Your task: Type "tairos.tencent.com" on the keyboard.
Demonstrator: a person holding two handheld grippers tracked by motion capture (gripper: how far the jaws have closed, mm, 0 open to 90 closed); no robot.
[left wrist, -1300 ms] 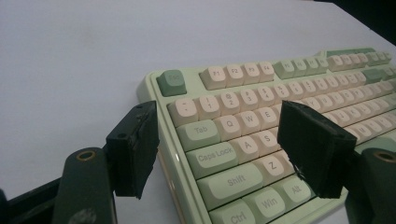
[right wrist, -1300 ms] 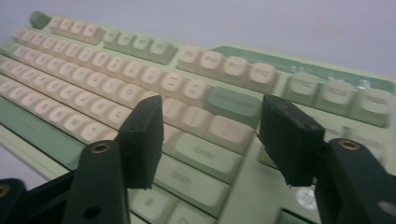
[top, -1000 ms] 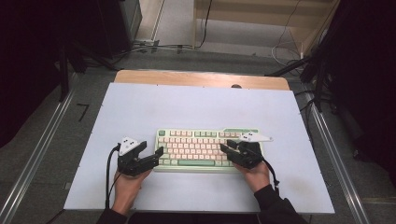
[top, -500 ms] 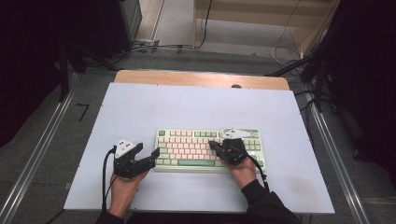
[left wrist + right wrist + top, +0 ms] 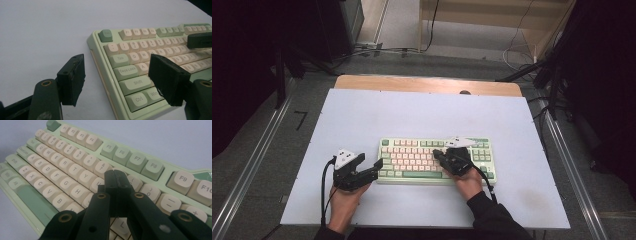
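Observation:
A pale green keyboard [image 5: 412, 159] with cream and green keys lies in the middle of the white table [image 5: 412, 115]. My left gripper [image 5: 376, 169] is open at the keyboard's near-left corner. In the left gripper view the jaws [image 5: 117, 77] straddle the keyboard [image 5: 130, 70] edge by the Ctrl and Shift keys, holding nothing. My right gripper [image 5: 438, 154] is shut and empty, low over the keys right of centre. In the right gripper view its joined tips [image 5: 115, 177] sit above the keyboard [image 5: 62, 170] around the U, I and 9 keys; whether they touch a key I cannot tell.
A wooden strip [image 5: 427, 84] borders the table's far edge. Metal rails [image 5: 257, 160] run along both sides, and cables [image 5: 377, 49] lie on the floor beyond. White table surface stretches left, right and behind the keyboard.
My right gripper has slid left across the keyboard, from its right end toward the centre keys. The left gripper has barely shifted by the left corner.

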